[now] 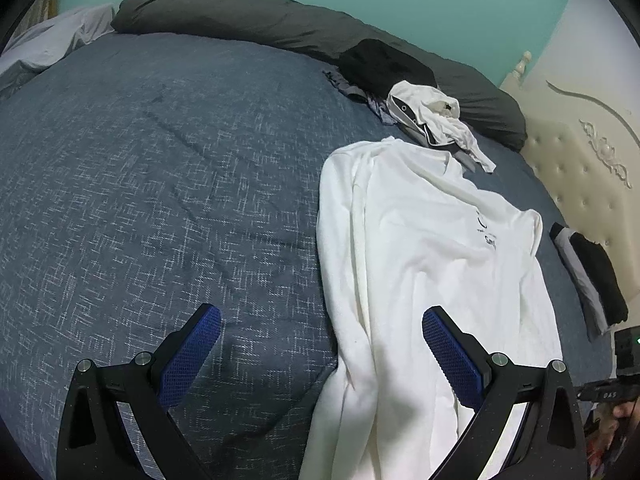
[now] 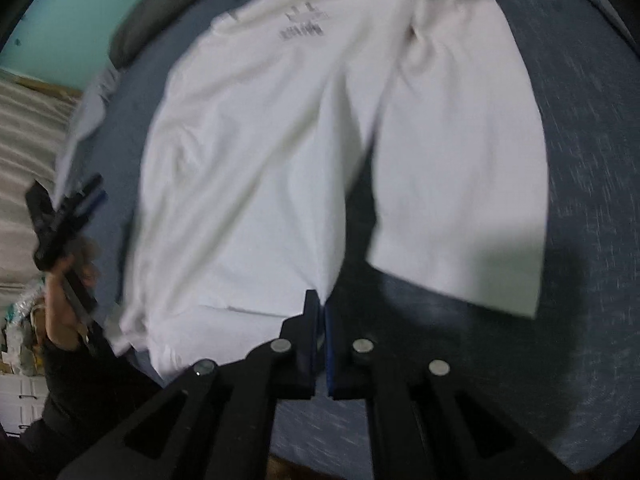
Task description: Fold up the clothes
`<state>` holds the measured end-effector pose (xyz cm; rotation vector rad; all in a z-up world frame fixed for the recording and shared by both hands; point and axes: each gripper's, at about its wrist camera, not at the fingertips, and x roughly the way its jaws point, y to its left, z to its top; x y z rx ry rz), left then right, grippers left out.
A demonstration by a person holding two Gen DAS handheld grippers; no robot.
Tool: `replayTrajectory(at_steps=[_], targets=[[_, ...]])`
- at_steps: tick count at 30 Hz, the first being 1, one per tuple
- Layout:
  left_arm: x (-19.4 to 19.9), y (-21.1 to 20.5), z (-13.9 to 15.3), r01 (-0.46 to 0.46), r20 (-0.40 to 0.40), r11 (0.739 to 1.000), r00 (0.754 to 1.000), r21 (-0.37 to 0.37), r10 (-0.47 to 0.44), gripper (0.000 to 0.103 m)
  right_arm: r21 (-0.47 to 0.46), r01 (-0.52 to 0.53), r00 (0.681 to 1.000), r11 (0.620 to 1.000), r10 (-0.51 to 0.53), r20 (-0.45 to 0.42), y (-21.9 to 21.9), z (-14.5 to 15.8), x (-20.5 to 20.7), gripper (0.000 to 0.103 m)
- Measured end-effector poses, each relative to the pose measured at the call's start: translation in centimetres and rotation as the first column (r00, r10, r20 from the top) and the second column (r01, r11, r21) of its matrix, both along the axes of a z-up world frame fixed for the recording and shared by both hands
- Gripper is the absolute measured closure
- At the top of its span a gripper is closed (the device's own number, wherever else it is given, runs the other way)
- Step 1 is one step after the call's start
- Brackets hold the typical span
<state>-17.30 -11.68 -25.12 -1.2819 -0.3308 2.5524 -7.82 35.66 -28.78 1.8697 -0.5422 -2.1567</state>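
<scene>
A blue-grey bed (image 1: 152, 184) carries everything, with a long dark grey pillow (image 1: 248, 20) along its far edge. A white long-sleeved shirt (image 1: 420, 248) lies spread on the bed, its long axis running from the hem at the near edge away to the collar, toward a heap of unfolded clothes (image 1: 424, 116). The left gripper (image 1: 322, 354) hovers with its fingers wide apart and empty, one over the shirt's near part. The right gripper (image 2: 320, 300) has its fingers pinched together on the shirt's hem.
</scene>
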Motion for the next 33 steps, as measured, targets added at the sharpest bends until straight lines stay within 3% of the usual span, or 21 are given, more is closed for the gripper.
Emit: replayTrajectory(at_steps=[4, 6, 7, 8, 13, 17, 19, 21, 23, 25, 28, 33], targets=[[0.0, 0.5, -0.1, 0.008, 0.001, 1.000, 1.000, -0.008, -0.008, 0.000, -0.029, 0.090, 0.995, 0.995, -0.092, -0.049, 2.8, 1.3, 0.1, 0.097], [0.0, 0.6, -0.1, 0.010, 0.001, 1.000, 1.000, -0.011, -0.010, 0.000, -0.027, 0.149, 0.986, 0.989, -0.150, -0.076, 4.5, 2.2, 0.0, 0.081], [-0.1, 0.6, -0.1, 0.011, 0.001, 1.000, 1.000, -0.012, -0.011, 0.000, -0.016, 0.179, 0.980, 0.984, -0.180, -0.089, 5.4, 2.5, -0.1, 0.056], [-0.1, 0.7, -0.1, 0.011, 0.001, 1.000, 1.000, -0.012, -0.011, 0.000, -0.003, 0.210, 0.973, 0.978, -0.209, -0.099, 6.4, 2.8, -0.1, 0.047], [-0.2, 0.9, -0.1, 0.014, -0.001, 1.000, 1.000, -0.014, -0.014, 0.000, 0.074, 0.308, 0.952, 0.949, -0.306, -0.029, 9.4, 1.0, -0.5, 0.047], [-0.2, 1.0, -0.2, 0.014, 0.003, 1.000, 1.000, -0.018, -0.014, 0.000, 0.083, 0.309, 0.950, 0.947, -0.312, 0.018, 9.8, -1.1, -0.9, 0.047], [-0.3, 1.1, -0.2, 0.014, 0.004, 1.000, 1.000, -0.019, -0.014, 0.000, 0.077, 0.308, 0.950, 0.948, -0.310, 0.021, 9.7, -1.8, -1.1, 0.048], [-0.3, 1.1, -0.2, 0.016, 0.004, 1.000, 1.000, -0.021, -0.016, 0.000, 0.096, 0.296, 0.954, 0.950, -0.299, 0.021, 9.3, -2.2, -1.2, 0.059], [-0.4, 1.2, -0.3, 0.016, 0.005, 1.000, 1.000, -0.022, -0.016, 0.000, 0.110, 0.274, 0.960, 0.955, -0.278, 0.017, 9.0, -2.2, -1.3, 0.081], [-0.4, 1.3, -0.3, 0.017, 0.006, 1.000, 1.000, -0.023, -0.017, 0.000, 0.122, 0.254, 0.966, 0.960, -0.257, 0.012, 8.7, -2.0, -1.3, 0.095], [-0.4, 1.6, -0.4, 0.023, 0.006, 0.999, 1.000, -0.026, -0.022, 0.000, 0.127, 0.231, 0.972, 0.965, -0.233, -0.001, 8.2, -1.5, -1.4, 0.100], [-0.5, 2.0, -0.5, 0.033, 0.006, 0.999, 0.999, -0.033, -0.033, 0.000, 0.122, 0.243, 0.969, 0.962, -0.236, -0.067, 9.1, 1.3, -1.5, 0.101]])
